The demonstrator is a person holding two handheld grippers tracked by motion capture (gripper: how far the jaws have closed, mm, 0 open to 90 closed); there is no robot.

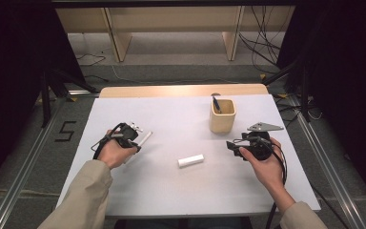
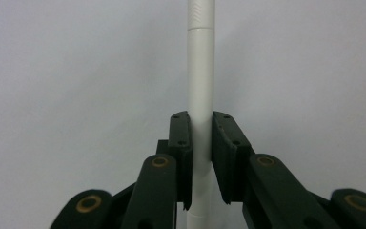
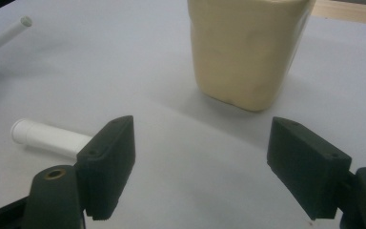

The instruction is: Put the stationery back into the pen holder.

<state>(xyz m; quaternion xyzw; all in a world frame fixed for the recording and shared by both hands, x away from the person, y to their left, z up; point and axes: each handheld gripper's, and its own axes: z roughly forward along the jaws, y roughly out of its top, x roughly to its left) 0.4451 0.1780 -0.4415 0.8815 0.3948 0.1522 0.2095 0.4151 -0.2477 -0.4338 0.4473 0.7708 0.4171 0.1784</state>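
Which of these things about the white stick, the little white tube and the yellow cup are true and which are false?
1. The left gripper is shut on the white stick. True.
2. The right gripper holds the small white tube. False: its jaws stand open with nothing between them, and the tube lies on the table.
3. A blue pen stands in the yellow cup. True.
4. The yellow cup lies tipped on its side. False: it stands upright.
5. The small white tube lies between the two hands in the high view. True.
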